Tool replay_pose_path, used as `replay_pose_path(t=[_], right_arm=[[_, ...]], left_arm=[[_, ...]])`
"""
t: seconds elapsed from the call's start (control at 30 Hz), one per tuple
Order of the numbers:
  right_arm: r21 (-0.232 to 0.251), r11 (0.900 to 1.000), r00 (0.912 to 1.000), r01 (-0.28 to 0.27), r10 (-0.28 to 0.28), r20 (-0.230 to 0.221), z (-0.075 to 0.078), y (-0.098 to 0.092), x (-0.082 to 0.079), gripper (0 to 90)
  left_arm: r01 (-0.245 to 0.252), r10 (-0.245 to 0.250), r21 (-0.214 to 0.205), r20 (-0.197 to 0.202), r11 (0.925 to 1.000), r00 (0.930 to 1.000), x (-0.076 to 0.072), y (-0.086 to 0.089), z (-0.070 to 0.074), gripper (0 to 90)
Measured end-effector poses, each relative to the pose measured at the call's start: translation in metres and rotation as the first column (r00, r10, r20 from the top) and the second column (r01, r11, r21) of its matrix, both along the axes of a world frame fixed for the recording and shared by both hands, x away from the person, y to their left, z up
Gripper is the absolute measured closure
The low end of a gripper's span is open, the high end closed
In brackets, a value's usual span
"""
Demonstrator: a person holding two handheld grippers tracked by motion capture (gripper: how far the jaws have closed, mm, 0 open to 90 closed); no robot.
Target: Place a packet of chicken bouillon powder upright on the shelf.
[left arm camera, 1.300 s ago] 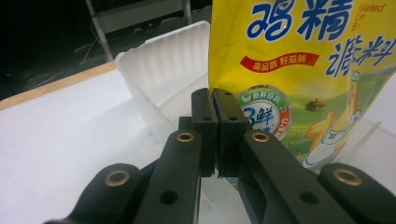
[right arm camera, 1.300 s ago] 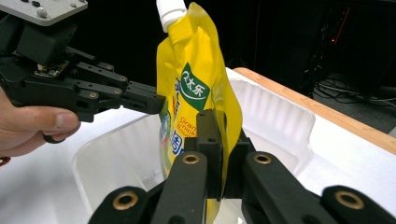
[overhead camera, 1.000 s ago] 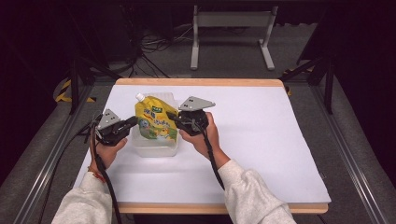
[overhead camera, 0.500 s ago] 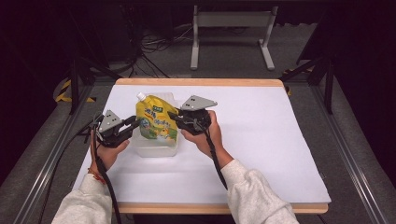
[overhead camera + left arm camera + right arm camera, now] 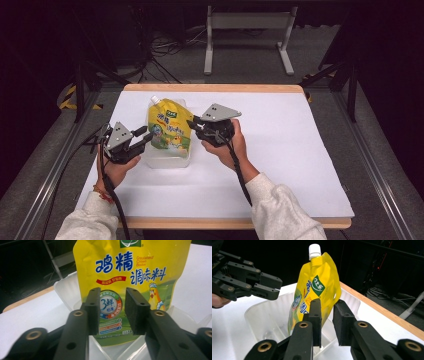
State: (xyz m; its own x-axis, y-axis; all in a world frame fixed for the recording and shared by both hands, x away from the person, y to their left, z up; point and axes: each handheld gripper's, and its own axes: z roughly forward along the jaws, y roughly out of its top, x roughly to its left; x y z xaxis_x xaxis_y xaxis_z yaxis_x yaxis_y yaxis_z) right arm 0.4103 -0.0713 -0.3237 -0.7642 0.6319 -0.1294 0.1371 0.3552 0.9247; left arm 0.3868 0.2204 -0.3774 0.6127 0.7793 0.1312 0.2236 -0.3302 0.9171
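At the left of the high view, the left gripper (image 5: 142, 139) is held just beside a yellow pouch (image 5: 169, 131), which stands upright in a clear plastic tub (image 5: 167, 161) on the white table (image 5: 280, 150). The jaws have just been opening; they are parted, with a gap seen between the pads in the left gripper view, and nothing is pinched, the pouch (image 5: 130, 277) being behind them. That view brings out what the high view blurs: blue printed characters, a cartoon chicken and a round badge on the front of the pouch, and the rim of the tub (image 5: 65, 287) around its base.

To the right of the pouch, the right gripper (image 5: 194, 125) is held close to its edge, jaws narrowly parted. From the right gripper view the pouch (image 5: 317, 290) is seen edge-on with its white cap (image 5: 314, 250) uppermost, and the pads lie near its side; whether they touch cannot be told. The left gripper (image 5: 275, 288) is seen across the tub (image 5: 262, 315), clear of the pouch.
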Motion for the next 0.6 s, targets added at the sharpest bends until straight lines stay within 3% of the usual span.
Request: replay_pose_path(t=[0.23, 0.6], right_arm=[[-0.012, 0.9999, 0.9998, 0.01, -0.01, 0.015, 0.001, -0.01, -0.008, 77.6], [-0.108, 0.994, 0.9983, 0.016, -0.01, 0.057, 0.003, -0.027, -0.023, 74.8]], left_arm=[[0.002, -0.003, 0.011, 0.012, 0.9999, 0.9999, -0.01, -0.003, 0.002, 59.6], [0.005, -0.007, 0.047, 0.042, 0.9989, 0.9991, -0.028, -0.02, 0.001, 40.4]])
